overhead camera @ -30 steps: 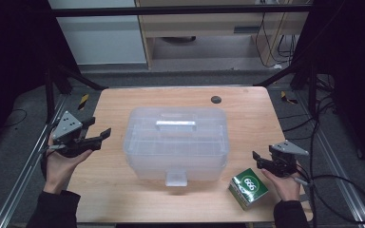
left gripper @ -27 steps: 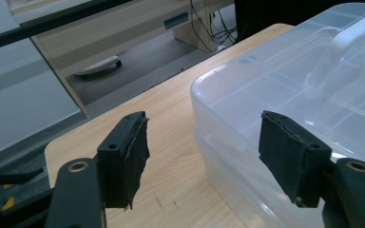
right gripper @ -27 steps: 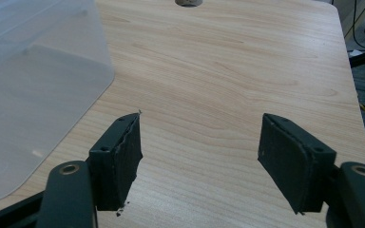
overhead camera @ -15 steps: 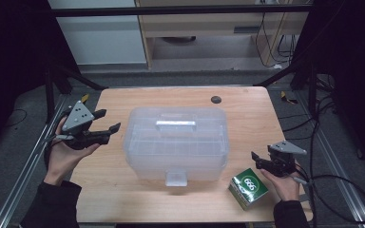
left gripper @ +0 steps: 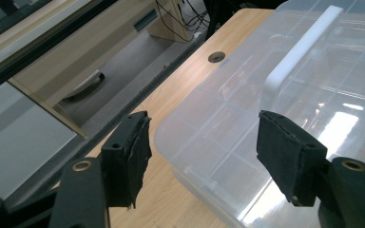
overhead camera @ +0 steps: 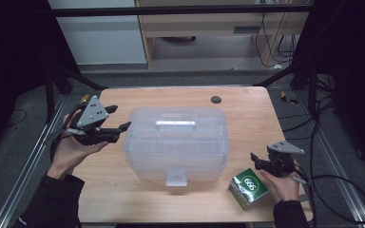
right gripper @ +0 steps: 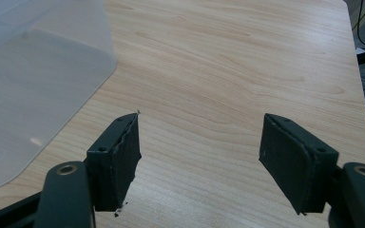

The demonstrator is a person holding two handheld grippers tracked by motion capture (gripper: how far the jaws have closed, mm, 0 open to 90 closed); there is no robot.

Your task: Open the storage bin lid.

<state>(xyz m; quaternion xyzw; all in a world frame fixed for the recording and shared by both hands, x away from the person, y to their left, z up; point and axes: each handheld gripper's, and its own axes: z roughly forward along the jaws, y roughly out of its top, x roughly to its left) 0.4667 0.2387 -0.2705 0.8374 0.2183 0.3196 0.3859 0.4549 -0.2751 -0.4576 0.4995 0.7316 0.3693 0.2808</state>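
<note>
Since the earlier frames your left gripper [overhead camera: 115,118] has come up off the left edge of the surface [overhead camera: 247,118] and moved in toward the clear plastic box [overhead camera: 176,142]; it now hangs just beside the box's far-left corner, its fingers [left gripper: 128,152] spread wide with nothing between them. In the left gripper view they frame that rounded corner without touching it. Your right gripper [overhead camera: 259,160] has kept its place at the near right, fingers [right gripper: 119,161] likewise apart and empty over bare wood. The box and the green carton [overhead camera: 248,187] lie where they did before.

The clear plastic box sits in the middle of the surface, lid on. It is translucent, with rounded corners, a white handle [overhead camera: 175,125] lying flat along the top of the lid, and a latch tab [overhead camera: 176,177] at the middle of its near side. Divider lines show faintly through the lid. The green carton stands just beside your right hand [overhead camera: 285,183], near the box's near-right corner but apart from it.
</note>
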